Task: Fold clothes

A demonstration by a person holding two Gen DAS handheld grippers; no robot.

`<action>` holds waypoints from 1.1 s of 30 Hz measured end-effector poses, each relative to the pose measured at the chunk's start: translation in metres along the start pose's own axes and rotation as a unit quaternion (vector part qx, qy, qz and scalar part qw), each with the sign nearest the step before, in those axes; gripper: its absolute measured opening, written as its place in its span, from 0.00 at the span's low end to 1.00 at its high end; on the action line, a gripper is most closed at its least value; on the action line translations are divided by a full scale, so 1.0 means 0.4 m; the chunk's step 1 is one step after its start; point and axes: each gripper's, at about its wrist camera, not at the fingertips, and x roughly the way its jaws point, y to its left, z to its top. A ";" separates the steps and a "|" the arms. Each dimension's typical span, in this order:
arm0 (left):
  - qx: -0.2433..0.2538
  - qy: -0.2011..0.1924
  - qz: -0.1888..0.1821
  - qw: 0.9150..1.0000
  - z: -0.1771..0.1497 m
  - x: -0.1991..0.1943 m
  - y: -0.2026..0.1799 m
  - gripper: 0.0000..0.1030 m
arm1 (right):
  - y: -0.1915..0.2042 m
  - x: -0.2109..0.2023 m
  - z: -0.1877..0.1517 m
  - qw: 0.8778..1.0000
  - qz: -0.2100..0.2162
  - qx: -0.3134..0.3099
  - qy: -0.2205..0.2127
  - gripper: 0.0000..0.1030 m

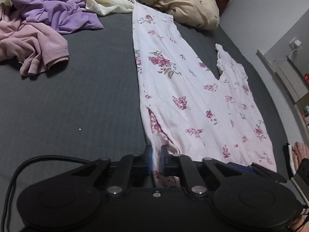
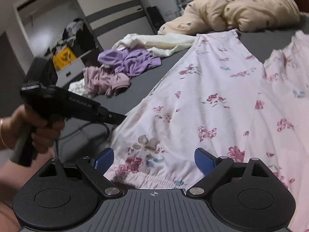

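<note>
1. Left wrist view: the left claw (image 1: 156, 155) is pressed together, pinching a bunched edge of the floral pyjama trousers (image 1: 185, 89). The trousers lie spread flat on the dark grey bed (image 1: 77, 96), legs running away toward a beige duvet (image 1: 179, 2). A purple garment (image 1: 56, 9), a mauve garment (image 1: 32, 44) and a cream garment (image 1: 104, 0) lie heaped at far left.
2. Right wrist view: the right claw (image 2: 153, 160) stands spread, its blue pads (image 2: 204, 161) either side of the trousers' elastic waistband (image 2: 154, 180), not pressing it. A hand (image 2: 38, 129) holds the left claw's handle at left.
</note>
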 end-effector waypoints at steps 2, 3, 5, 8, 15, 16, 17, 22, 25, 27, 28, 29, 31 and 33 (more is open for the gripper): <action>0.006 0.010 0.022 1.000 0.001 -0.012 -0.005 0.04 | 0.000 0.000 0.001 1.000 0.000 0.003 -0.001 0.88; 0.010 0.014 0.033 0.999 0.002 -0.018 -0.008 0.03 | -0.001 -0.001 0.001 1.000 0.001 0.004 -0.001 0.88; 0.014 0.025 0.054 0.998 0.003 -0.030 -0.011 0.03 | -0.010 -0.005 0.006 1.000 0.007 0.013 -0.005 0.88; 0.032 0.036 0.068 0.997 0.005 -0.024 -0.014 0.03 | -0.023 -0.007 0.011 1.000 0.012 0.025 -0.008 0.88; 0.025 0.022 0.038 0.999 -0.008 -0.052 -0.016 0.30 | -0.037 -0.083 0.040 0.999 0.004 0.028 -0.033 0.88; 0.023 0.021 0.029 0.999 -0.021 -0.066 -0.017 0.31 | -0.041 -0.103 0.044 0.999 -0.010 0.022 -0.039 0.88; 0.021 0.019 0.020 0.999 -0.034 -0.080 -0.017 0.31 | -0.047 -0.117 0.048 0.999 -0.024 0.022 -0.043 0.88; 0.055 0.011 -0.035 0.998 -0.117 -0.140 -0.077 0.31 | -0.108 -0.173 0.063 0.992 -0.087 0.074 -0.062 0.88; 0.131 0.013 -0.025 0.991 -0.176 -0.130 -0.153 0.31 | -0.163 -0.205 0.067 0.982 -0.111 0.132 -0.077 0.88; 0.179 0.019 -0.001 0.984 -0.211 -0.107 -0.200 0.30 | -0.191 -0.222 0.069 0.977 -0.122 0.155 -0.085 0.88; 0.197 0.026 0.014 0.980 -0.223 -0.087 -0.215 0.28 | -0.204 -0.234 0.071 0.974 -0.127 0.163 -0.090 0.88; 0.203 0.030 0.021 0.979 -0.230 -0.071 -0.223 0.25 | -0.210 -0.243 0.071 0.973 -0.131 0.167 -0.095 0.88; 0.199 0.031 0.027 0.979 -0.232 -0.053 -0.228 0.24 | -0.225 -0.261 0.072 0.970 -0.136 0.175 -0.103 0.88; 0.197 0.032 0.036 0.979 -0.232 -0.039 -0.229 0.14 | -0.235 -0.272 0.070 0.967 -0.140 0.183 -0.104 0.88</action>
